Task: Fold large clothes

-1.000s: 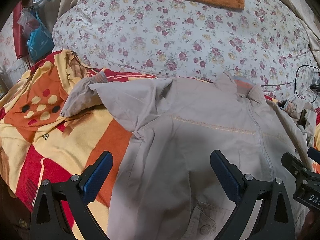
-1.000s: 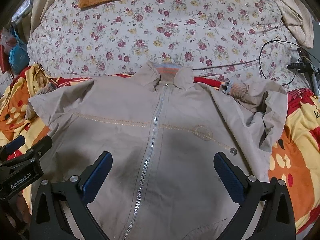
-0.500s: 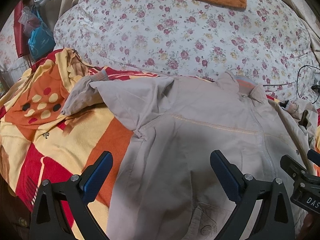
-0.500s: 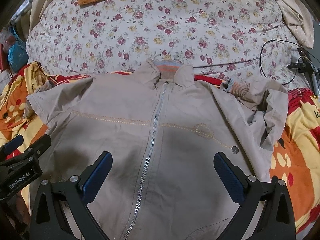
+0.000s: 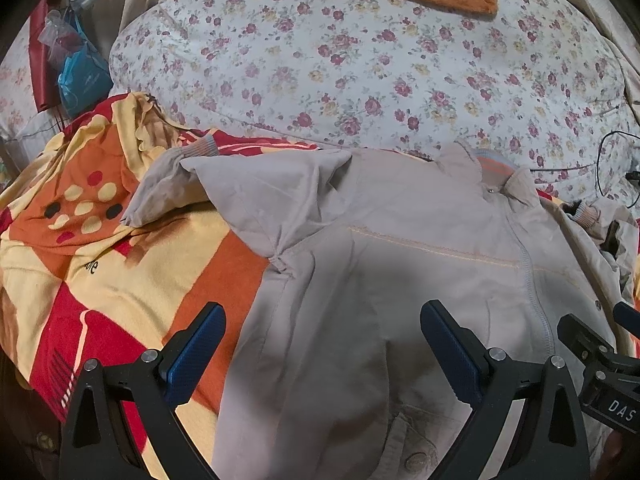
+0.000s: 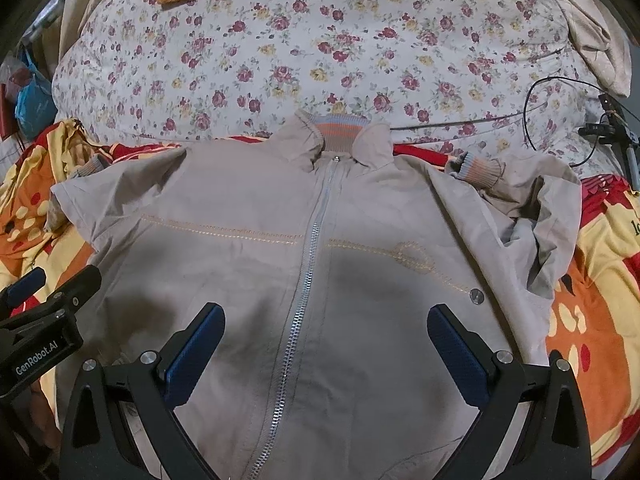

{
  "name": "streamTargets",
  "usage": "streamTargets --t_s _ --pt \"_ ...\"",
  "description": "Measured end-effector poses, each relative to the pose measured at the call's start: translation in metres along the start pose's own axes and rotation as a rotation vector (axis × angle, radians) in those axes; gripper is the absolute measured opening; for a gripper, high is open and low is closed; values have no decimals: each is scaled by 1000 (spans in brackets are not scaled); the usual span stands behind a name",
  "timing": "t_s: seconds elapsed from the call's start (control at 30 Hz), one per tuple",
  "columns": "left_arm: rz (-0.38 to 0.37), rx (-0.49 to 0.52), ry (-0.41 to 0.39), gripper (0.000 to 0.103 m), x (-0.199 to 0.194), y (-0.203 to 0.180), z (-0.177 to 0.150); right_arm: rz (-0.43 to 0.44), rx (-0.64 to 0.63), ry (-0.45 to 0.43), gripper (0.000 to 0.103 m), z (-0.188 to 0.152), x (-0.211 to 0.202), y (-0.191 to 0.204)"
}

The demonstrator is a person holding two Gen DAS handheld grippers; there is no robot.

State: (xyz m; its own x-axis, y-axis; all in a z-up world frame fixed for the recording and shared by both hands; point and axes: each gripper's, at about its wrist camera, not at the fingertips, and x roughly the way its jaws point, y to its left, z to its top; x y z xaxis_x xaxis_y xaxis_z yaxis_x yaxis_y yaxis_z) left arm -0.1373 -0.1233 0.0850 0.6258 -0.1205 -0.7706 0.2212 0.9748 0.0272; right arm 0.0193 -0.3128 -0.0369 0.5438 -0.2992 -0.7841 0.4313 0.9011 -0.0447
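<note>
A beige zip-up jacket [image 6: 280, 264] lies front side up on the bed, spread over a blanket [image 5: 104, 264] with red, orange and yellow blocks. Its collar [image 6: 336, 136] points to the far side of the bed and touches the lower edge of a floral quilt [image 6: 320, 52] that is piled there. The collar stands up and shows a ribbed lining with orange and blue stripes. A silver zipper [image 6: 304, 280] is closed and runs down the middle of the front. A line of orange stitching crosses the chest, with a round stitched emblem [image 6: 412, 254] on one side and a metal snap button [image 6: 476, 296] below it. The sleeve [image 6: 532, 216] toward the right edge of the bed is folded back and bunched, and its ribbed cuff [image 6: 480, 170] rests near the collar. The other sleeve [image 5: 172, 188], toward the left edge of the bed, is bent, with its cuff lying on the blanket. The fabric has soft creases, and dark shadows fall on the lower front.

The left gripper [image 5: 322, 344] hangs over the lower left part of the jacket with its jaws wide apart and nothing between them. The right gripper [image 6: 326, 346] hangs over the lower middle of the jacket, above the zipper, also spread wide and empty. A black cable [image 6: 560, 92] lies on the quilt near the far right corner of the bed.
</note>
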Motion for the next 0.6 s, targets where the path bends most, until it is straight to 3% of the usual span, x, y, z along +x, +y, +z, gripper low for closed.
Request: streamTargets --t_s 0.6 --pt "2 -2 7 98 5 0 -1 2 1 10 101 0 6 0"
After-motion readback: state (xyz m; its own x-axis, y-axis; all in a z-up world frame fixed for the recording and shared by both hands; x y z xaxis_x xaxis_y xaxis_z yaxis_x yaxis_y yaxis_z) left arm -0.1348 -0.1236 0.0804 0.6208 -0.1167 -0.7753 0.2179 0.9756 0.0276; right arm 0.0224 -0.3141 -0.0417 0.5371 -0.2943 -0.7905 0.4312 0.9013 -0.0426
